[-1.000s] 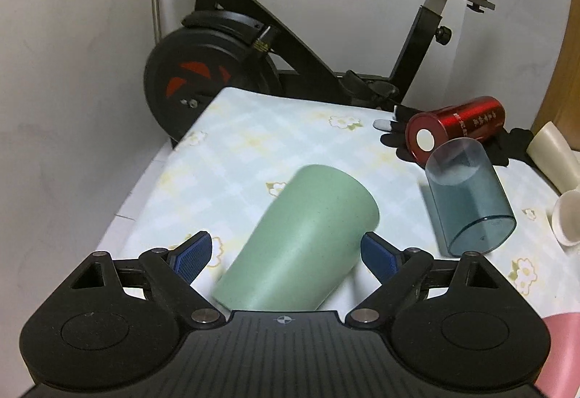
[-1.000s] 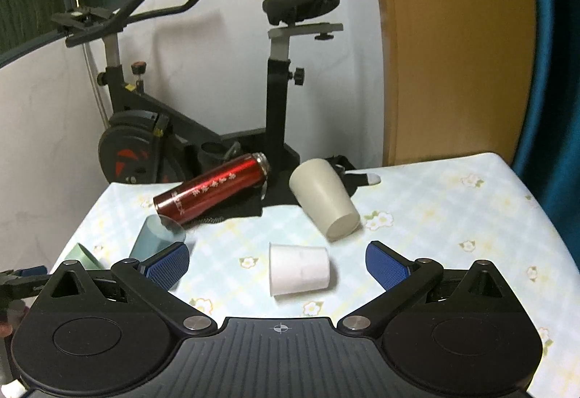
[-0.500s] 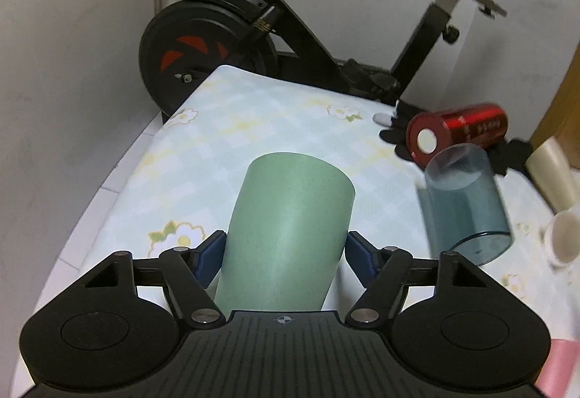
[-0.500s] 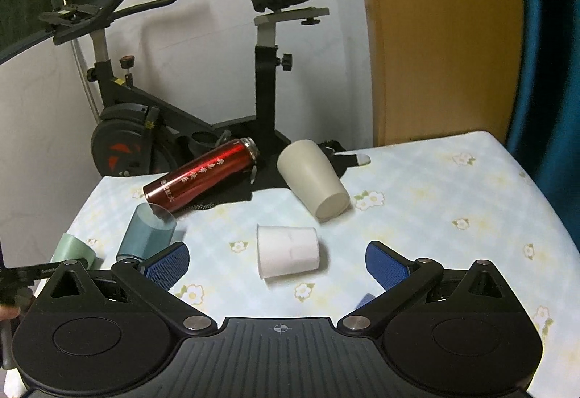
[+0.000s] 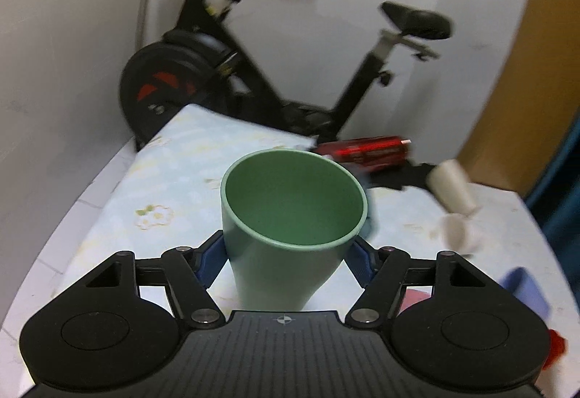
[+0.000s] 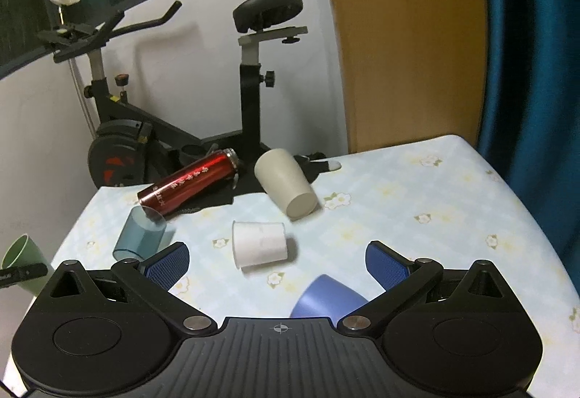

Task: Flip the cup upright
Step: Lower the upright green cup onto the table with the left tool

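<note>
Green cup [image 5: 290,231] sitting mouth-up between the blue pads [image 5: 212,258] of the left gripper [image 5: 288,254], both pads pressing against its sides, jaws clenched on it, above the near left corner of the table [image 5: 181,158]; in the right wrist view showing at the far left edge [image 6: 23,262], rim tilting slightly, with a black finger of the left gripper crossing in front of it. Cannot tell whether touching the tablecloth or lifted off it.

Right gripper [image 6: 277,262] hovering over the near edge of the table, jaws spread wide, gripping nothing. Lavender cup [image 6: 328,296] lying just beyond the gripper body, between the pads and partly hidden by the body. White paper cup [image 6: 259,243] lying on its side a little farther in, near the table's middle, apart from both pads. Clear blue tumbler [image 6: 139,234] lying on its side toward the left edge, just beyond the left pad. Beige cup [image 6: 284,182] lying tipped farther back, base pointing toward the near edge. Red flask [image 6: 190,182] lying on its side along the far edge on a dark cloth [image 6: 246,185], its near end just beside the tumbler. Exercise bike [image 6: 250,78] standing behind the far edge, against the white wall.
</note>
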Motion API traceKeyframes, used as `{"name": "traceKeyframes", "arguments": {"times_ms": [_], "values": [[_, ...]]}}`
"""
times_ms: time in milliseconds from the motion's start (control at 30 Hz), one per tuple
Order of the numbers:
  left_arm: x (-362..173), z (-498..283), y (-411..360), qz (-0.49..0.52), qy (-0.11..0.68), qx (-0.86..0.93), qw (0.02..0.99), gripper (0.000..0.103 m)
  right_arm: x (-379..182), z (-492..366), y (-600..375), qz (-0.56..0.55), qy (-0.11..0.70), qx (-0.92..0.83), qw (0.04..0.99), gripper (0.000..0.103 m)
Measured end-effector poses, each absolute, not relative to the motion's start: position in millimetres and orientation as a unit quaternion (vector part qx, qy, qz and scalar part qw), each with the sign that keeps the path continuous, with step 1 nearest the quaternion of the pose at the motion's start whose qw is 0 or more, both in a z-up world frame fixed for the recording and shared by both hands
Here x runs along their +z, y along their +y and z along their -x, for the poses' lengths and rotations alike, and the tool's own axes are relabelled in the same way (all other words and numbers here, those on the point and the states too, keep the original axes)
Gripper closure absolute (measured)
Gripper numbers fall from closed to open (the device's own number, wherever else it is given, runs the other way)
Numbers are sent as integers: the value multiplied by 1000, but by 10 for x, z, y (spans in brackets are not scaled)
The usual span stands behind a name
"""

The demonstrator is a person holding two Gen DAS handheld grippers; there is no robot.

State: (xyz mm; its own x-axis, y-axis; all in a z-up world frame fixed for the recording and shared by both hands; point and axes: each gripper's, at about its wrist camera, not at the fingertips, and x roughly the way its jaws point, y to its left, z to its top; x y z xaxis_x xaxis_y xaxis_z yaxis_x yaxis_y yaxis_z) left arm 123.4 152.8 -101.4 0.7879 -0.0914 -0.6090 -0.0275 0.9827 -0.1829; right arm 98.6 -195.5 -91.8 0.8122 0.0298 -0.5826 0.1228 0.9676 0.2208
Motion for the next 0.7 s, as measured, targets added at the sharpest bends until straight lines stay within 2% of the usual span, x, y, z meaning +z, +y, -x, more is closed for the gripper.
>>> {"name": "traceKeyframes", "arguments": {"times_ms": [167, 300, 533, 700], "values": [[-823, -905, 1136, 104, 300, -63, 946, 32, -872, -763, -2089, -140, 294, -26, 945, 0], [-825, -721, 723, 99, 311, -114, 938, 31, -844, -584, -2227, -150, 285, -28, 946, 0], [-1257, -820, 49, 104, 389, -197, 894, 32, -884, -358, -2464, -167, 277, -46, 945, 0], [-1702, -1112, -126, 142, 445, -212, 858, 32, -929, -266, -2589, -172, 277, -56, 944, 0]]}}
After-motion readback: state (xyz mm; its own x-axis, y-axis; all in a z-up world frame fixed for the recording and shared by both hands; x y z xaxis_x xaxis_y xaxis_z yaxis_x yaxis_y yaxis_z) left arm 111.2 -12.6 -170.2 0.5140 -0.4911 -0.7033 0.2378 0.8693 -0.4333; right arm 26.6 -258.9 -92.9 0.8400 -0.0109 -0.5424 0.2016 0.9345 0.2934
